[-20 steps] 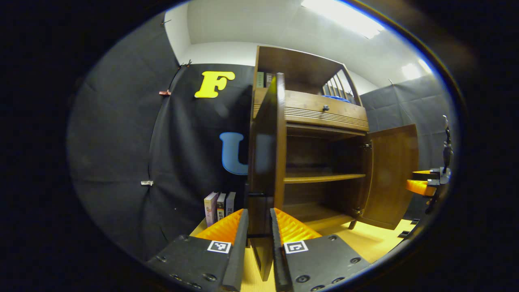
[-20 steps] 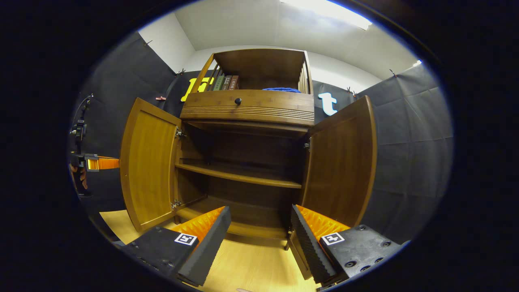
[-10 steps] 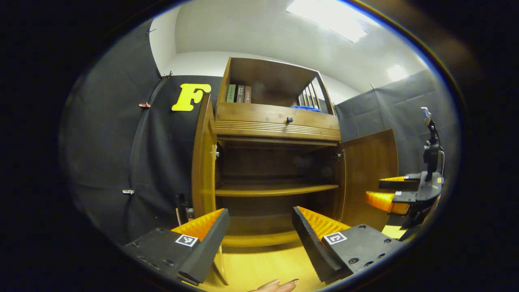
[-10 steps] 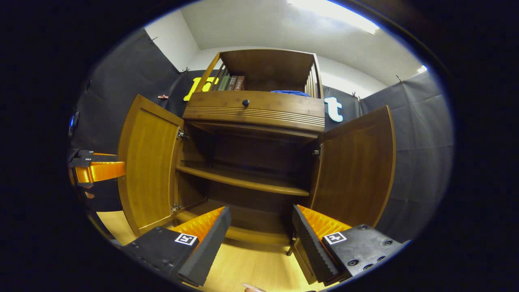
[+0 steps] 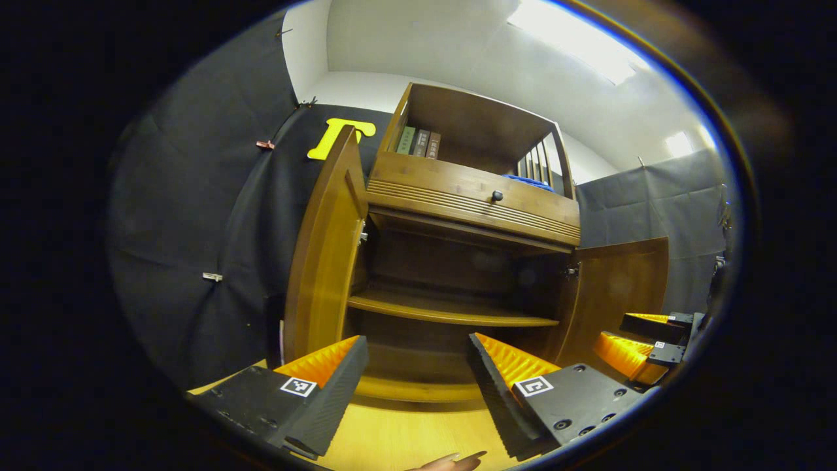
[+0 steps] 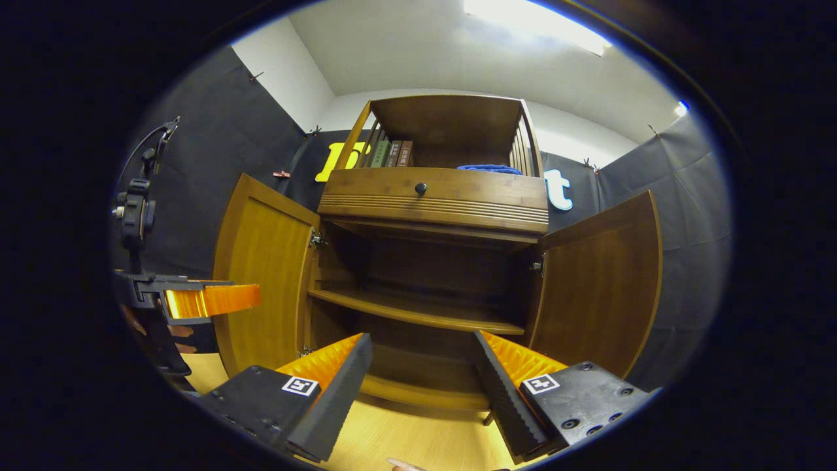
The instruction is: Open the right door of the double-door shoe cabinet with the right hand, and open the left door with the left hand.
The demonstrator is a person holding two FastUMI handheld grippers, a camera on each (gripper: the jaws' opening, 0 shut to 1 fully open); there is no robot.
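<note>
Beyond the spread, empty fingers of the left gripper (image 5: 415, 379), the brown wooden left door (image 5: 324, 248) stands open edge-on, hiding its face, which the right gripper view shows fully (image 6: 265, 275). Farther right, the brown wooden right door (image 6: 601, 281) is swung wide above the right gripper (image 6: 422, 383), whose fingers are also parted and hold nothing, clear of both doors.

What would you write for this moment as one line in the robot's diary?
left door: open | right door: open | left gripper: open, empty | right gripper: open, empty | shelf: bare
</note>
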